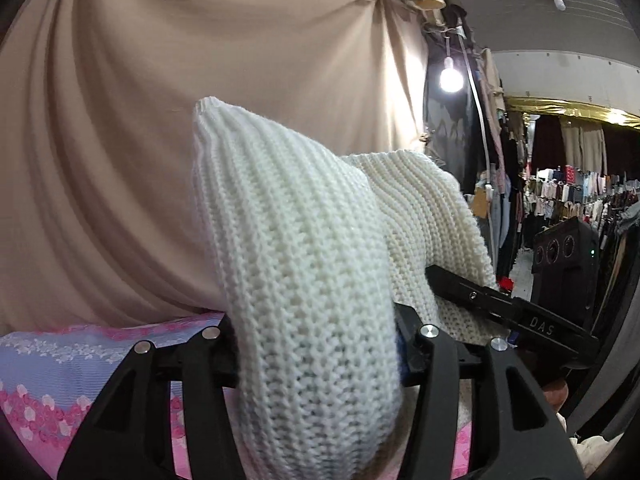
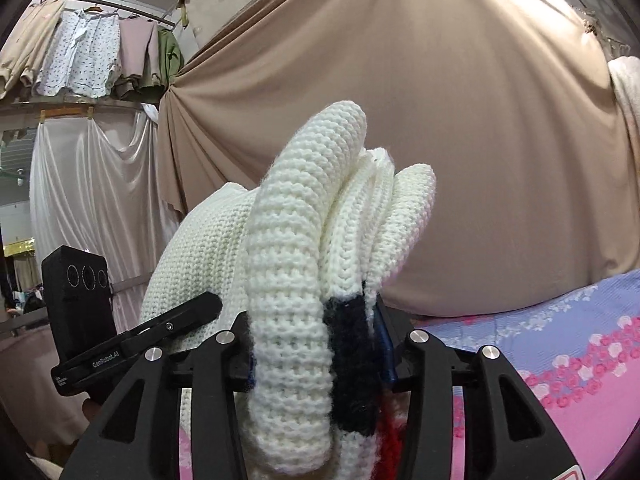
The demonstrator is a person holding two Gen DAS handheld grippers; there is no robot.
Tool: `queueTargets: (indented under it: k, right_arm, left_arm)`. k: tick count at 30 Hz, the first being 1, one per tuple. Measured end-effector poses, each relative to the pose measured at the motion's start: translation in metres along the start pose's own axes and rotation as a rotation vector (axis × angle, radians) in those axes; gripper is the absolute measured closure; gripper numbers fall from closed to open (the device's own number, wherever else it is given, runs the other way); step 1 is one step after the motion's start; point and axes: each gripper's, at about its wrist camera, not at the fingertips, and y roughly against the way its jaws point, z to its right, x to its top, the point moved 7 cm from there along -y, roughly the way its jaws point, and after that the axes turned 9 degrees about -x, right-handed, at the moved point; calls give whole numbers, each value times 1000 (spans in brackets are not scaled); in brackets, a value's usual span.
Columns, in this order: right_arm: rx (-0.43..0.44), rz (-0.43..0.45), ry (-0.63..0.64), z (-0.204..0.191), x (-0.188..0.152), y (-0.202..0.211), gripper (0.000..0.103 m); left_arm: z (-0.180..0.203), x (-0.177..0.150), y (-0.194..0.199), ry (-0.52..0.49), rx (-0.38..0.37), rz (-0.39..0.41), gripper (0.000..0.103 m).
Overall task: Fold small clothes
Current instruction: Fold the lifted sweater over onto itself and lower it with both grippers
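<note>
White chunky-knit sweater (image 1: 304, 264) is off the bed, carried between both grippers in the air over the pink-and-lilac floral bedsheet (image 1: 72, 356).

Left gripper (image 1: 316, 356): clamped on one thick roll of knit. Fabric bulges out past both fingers, so it has a bunched edge, not a single layer. Probably a corner or shoulder.

Right gripper (image 2: 320, 352): also clamped, on several stacked layers. Dark navy patch (image 2: 352, 360) and a bit of red yarn (image 2: 390, 436) sit inside the pinch, likely trim or a motif, can't tell which part of the garment. Layers fan out above the fingers like a folded edge.

Why held like this, my read: two pinch points on one edge let the rest hang under its own weight, so the knit straightens before it goes down. Each wrist view shows the other gripper close alongside, so the span between grips is short and the sweater looks already doubled over, not spread.

Stage guess: mid-fold, garment lifted for repositioning or lay-down on the sheet.

Risks: heavy knit sags and stretches; uneven layer count in the right pinch may let inner layers slip out on release.

Background: beige draped cloth (image 2: 460, 128) behind the bed, hanging shirts (image 2: 88, 56) at the left of the right-wrist view.
</note>
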Motion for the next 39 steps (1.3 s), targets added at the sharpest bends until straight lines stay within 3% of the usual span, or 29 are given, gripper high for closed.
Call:
queueTargets:
  k: [4, 8, 10, 11, 12, 13, 16, 18, 21, 25, 27, 28, 29, 30, 34, 37, 39]
  right_arm:
    - [-33, -201, -35, 16, -64, -104, 50]
    - [-211, -536, -108, 69, -204, -188, 51]
    - [-309, -613, -119, 95, -248, -188, 55]
    - [-287, -613, -159, 100, -257, -181, 52]
    - [-271, -603, -190, 100, -257, -175, 51]
    - [-277, -586, -207, 102, -252, -168, 50]
    - [-263, -574, -211, 99, -236, -174, 38]
    - [-225, -586, -222, 93, -232, -190, 31]
    - [-217, -646, -171, 84, -240, -228, 23]
    - [-225, -778, -156, 80, -273, -265, 25]
    - [-190, -767, -165, 74, -273, -269, 45]
    - [-184, -741, -138, 68, -264, -266, 61]
    - [-184, -711, -111, 62, -255, -263, 65]
    - [-167, -671, -92, 55, -243, -258, 66]
    - [-175, -523, -24, 43, -201, -232, 67]
    - [-260, -561, -21, 77, -215, -236, 57]
    - [-406, -644, -3, 114, -242, -245, 57]
  left_arm:
    - [-86, -47, -29, 135, 125, -116, 44]
    - [-190, -179, -79, 367, 266, -373, 42]
    - [-227, -243, -84, 504, 339, -473, 52]
    - [-238, -262, -75, 533, 388, -475, 51]
    - [-243, -263, -63, 531, 382, -420, 45]
    - [-245, -260, -55, 550, 343, -394, 46]
    - [-244, -245, -42, 602, 291, -352, 37]
    - [-247, -238, -43, 611, 268, -355, 16]
    - [-252, -241, -58, 607, 271, -415, 12]
    - [-269, -272, -75, 715, 278, -481, 12]
    - [-272, -276, -79, 759, 255, -448, 21]
    - [-270, -273, -79, 751, 247, -436, 28]
    - [-267, -265, -80, 729, 228, -421, 41]
    - [-264, -256, -79, 707, 218, -405, 50]
    - [-243, -210, -78, 601, 172, -316, 53]
    - [-237, -211, -93, 527, 209, -339, 47]
    - [-244, -241, -113, 497, 283, -441, 46]
